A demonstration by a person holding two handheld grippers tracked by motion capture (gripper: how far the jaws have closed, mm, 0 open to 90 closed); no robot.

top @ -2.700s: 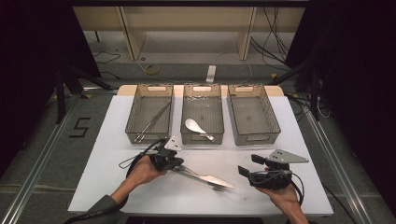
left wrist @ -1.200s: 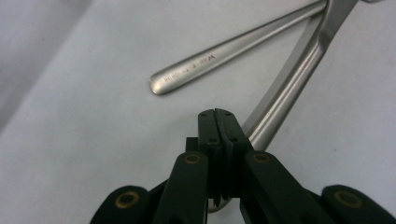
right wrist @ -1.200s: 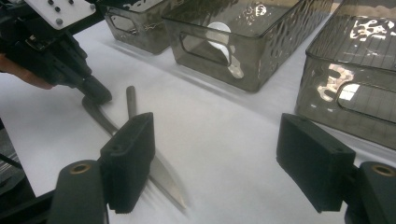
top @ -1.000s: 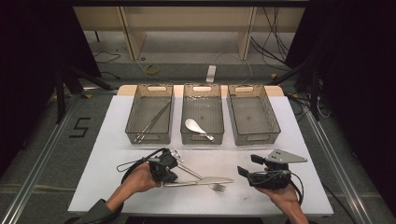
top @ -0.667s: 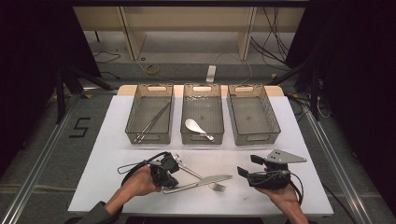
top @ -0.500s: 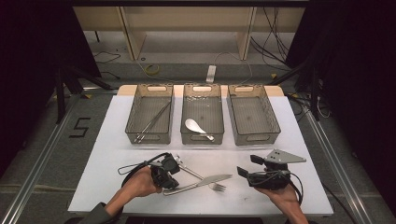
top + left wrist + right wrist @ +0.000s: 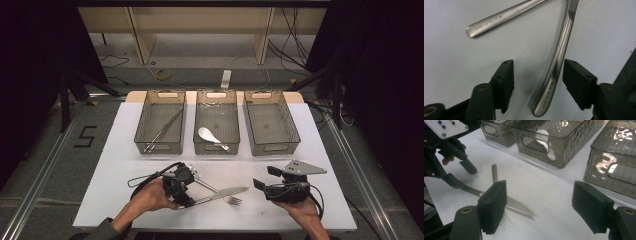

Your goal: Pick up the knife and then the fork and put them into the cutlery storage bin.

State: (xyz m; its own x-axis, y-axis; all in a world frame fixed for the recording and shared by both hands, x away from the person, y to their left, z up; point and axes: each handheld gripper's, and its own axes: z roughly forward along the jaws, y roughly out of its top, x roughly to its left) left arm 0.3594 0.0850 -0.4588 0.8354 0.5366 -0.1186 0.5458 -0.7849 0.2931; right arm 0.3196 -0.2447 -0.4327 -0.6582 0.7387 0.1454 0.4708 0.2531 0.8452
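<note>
A steel knife (image 7: 227, 192) lies flat on the white table, blade pointing right. A fork (image 7: 207, 184) lies crossed under it, tines toward the front. My left gripper (image 7: 189, 194) sits low at the knife's handle end. In the left gripper view it (image 7: 537, 80) is open, with the knife handle (image 7: 559, 62) lying between the jaws near the right one, and the fork handle (image 7: 499, 18) lying farther off. My right gripper (image 7: 265, 178) rests open to the right of the cutlery. The right gripper view shows it (image 7: 540, 207) empty, facing the knife blade (image 7: 516, 206) and the left gripper (image 7: 461, 173).
Three clear bins stand in a row behind. The left bin (image 7: 160, 149) holds thin metal rods, the middle bin (image 7: 216, 150) holds a white spoon (image 7: 207, 134), and the right bin (image 7: 272, 150) shows nothing inside. Bare table lies between bins and grippers.
My left hand has come toward the front edge, and the knife has swung from a diagonal to lie flat, pointing right. Over the last half second nothing moves. The right gripper has stayed put.
</note>
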